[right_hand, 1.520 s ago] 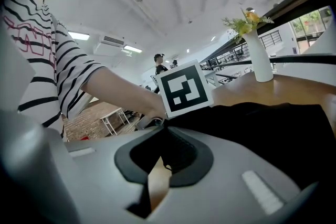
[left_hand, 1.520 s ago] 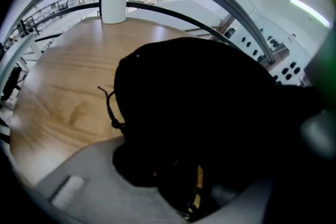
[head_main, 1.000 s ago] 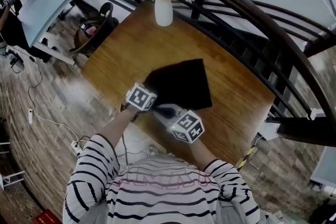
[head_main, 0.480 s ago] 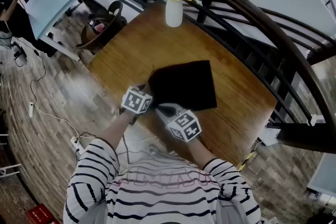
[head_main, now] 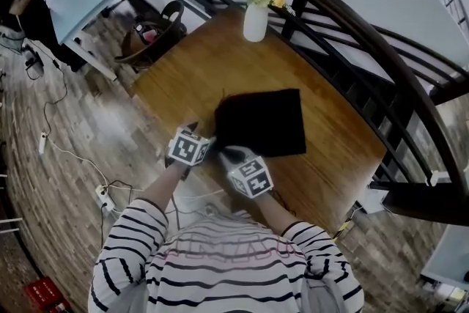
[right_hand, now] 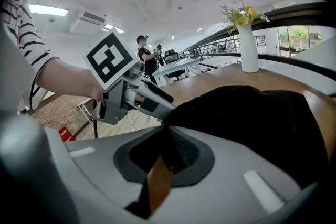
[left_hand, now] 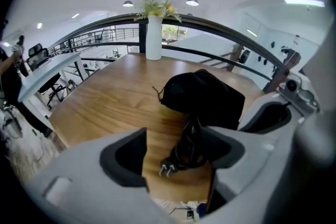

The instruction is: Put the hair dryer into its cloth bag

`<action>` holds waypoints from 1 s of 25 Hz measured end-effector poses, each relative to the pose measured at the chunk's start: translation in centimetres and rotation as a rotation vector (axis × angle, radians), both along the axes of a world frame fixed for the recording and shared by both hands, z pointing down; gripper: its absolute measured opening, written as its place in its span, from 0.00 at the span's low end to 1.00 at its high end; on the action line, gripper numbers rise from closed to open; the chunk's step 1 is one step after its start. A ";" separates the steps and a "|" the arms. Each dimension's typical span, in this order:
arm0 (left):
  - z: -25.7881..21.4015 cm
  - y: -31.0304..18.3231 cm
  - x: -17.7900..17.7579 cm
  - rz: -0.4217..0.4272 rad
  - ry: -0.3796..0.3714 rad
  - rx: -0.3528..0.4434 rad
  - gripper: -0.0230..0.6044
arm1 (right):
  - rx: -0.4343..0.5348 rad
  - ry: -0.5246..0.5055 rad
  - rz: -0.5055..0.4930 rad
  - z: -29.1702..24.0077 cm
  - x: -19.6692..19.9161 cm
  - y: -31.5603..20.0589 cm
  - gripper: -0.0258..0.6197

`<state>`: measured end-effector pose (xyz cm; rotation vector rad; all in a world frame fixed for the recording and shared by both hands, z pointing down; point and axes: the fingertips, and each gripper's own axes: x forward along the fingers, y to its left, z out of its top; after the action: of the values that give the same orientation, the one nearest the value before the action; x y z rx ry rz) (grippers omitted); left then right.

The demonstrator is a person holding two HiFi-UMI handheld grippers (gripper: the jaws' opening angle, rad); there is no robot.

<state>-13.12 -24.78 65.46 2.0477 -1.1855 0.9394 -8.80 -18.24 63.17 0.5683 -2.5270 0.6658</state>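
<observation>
Black cloth bag (head_main: 264, 121) bulging at centre of the bench (head_main: 198, 62); power cord (left_hand: 190, 141) trails from its 7 o'clock corner. Left gripper (left_hand: 176, 155): fingers just opened wide, straddling the cord and plug (left_hand: 165, 168) without contact. Right gripper (right_hand: 160, 162): fingers together, pinching the bag's edge.

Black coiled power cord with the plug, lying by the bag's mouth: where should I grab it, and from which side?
Probably the bunched loops of the black coiled power cord, just behind its two-pin plug, coming from the plug end. The strands run lengthwise toward the black cloth bag, so closing crosses them all. The left gripper, its jaws just opening, straddles it untouched.
</observation>
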 end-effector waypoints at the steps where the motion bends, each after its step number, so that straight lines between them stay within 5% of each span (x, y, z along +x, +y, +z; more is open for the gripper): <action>1: -0.1 0.4 -0.4 -0.012 0.000 0.002 0.55 | 0.001 0.007 -0.001 0.1 -0.1 0.2 0.09; 9: -1.4 3.5 -2.5 -0.129 0.040 0.060 0.55 | 0.020 0.118 0.005 0.8 -0.6 2.3 0.32; 19: -1.7 8.4 -2.9 -0.164 0.101 0.081 0.55 | 0.120 0.242 0.087 0.8 -1.2 5.4 0.66; 25: -2.4 10.6 -2.8 -0.157 0.147 0.099 0.55 | 0.172 0.268 0.131 -0.6 -1.4 6.8 0.72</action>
<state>-15.91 -14.20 63.09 2.0273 -1.3135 0.6569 -10.25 -11.41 62.53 0.8309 -2.3211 0.3878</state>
